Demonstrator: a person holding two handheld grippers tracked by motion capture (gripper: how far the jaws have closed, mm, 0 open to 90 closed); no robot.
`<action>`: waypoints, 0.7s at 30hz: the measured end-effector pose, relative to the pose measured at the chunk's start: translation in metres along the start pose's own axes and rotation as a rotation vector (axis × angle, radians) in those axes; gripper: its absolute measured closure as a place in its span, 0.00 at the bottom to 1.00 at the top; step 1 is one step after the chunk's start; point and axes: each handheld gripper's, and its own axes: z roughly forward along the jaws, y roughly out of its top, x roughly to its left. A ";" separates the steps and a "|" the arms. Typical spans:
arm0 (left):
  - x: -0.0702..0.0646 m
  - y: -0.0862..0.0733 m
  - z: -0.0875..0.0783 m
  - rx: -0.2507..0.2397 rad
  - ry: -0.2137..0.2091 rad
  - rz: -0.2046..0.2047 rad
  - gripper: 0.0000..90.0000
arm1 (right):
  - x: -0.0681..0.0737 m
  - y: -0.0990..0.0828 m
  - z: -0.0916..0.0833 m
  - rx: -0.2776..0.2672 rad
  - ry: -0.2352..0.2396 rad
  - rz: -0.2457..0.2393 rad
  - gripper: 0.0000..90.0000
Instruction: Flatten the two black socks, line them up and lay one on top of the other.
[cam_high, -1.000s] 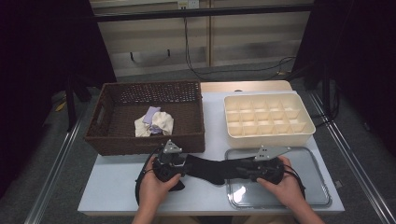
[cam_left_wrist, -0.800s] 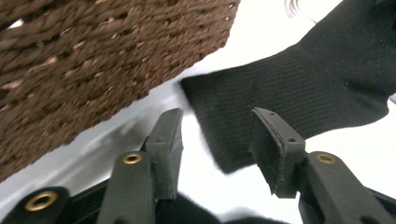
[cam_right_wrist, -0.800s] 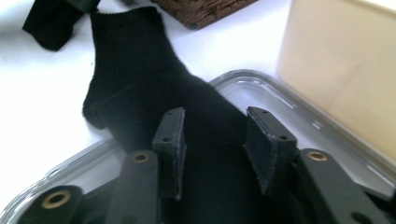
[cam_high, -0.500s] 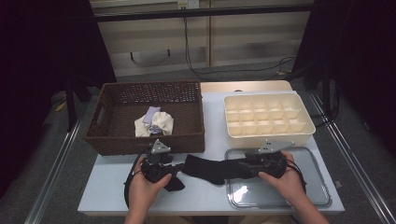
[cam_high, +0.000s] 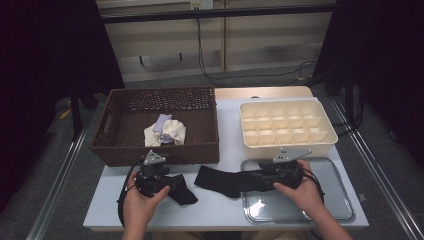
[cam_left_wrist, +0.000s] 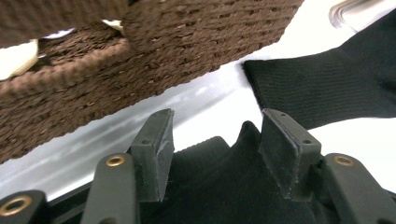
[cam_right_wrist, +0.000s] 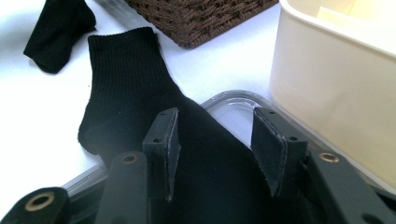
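Note:
Two black socks lie at the table's front. One is bunched (cam_high: 183, 193) at my left gripper (cam_high: 171, 185). The other lies flat (cam_high: 225, 181), its toe end on the metal tray (cam_high: 330, 210) under my right gripper (cam_high: 261, 178). In the left gripper view the left gripper (cam_left_wrist: 215, 135) has bunched sock (cam_left_wrist: 219, 191) between jaws that have just been opening; the pads stand off it. In the right gripper view the right gripper (cam_right_wrist: 215, 140) stands over the flat sock (cam_right_wrist: 126, 79), its jaws also just opened, with a gap at each pad.
A brown wicker basket (cam_high: 125, 150) with pale cloths (cam_high: 165, 131) stands at the back left. A cream divided box (cam_high: 320, 145) sits at the back right, just behind the tray. A strip of bare table separates the two socks.
The left hand has drawn leftward and toward the front edge, and the black stretch between the grippers is now two separate socks. The right hand has stayed put.

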 end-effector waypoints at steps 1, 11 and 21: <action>0.001 -0.001 -0.001 0.006 0.011 0.005 0.46 | 0.000 0.000 0.000 0.000 0.001 0.001 0.58; -0.009 -0.012 0.021 0.140 0.004 0.057 0.62 | 0.003 0.001 0.000 0.004 0.007 -0.016 0.58; -0.015 0.002 0.008 0.130 -0.080 0.120 0.90 | 0.002 0.000 -0.001 0.002 0.004 -0.010 0.58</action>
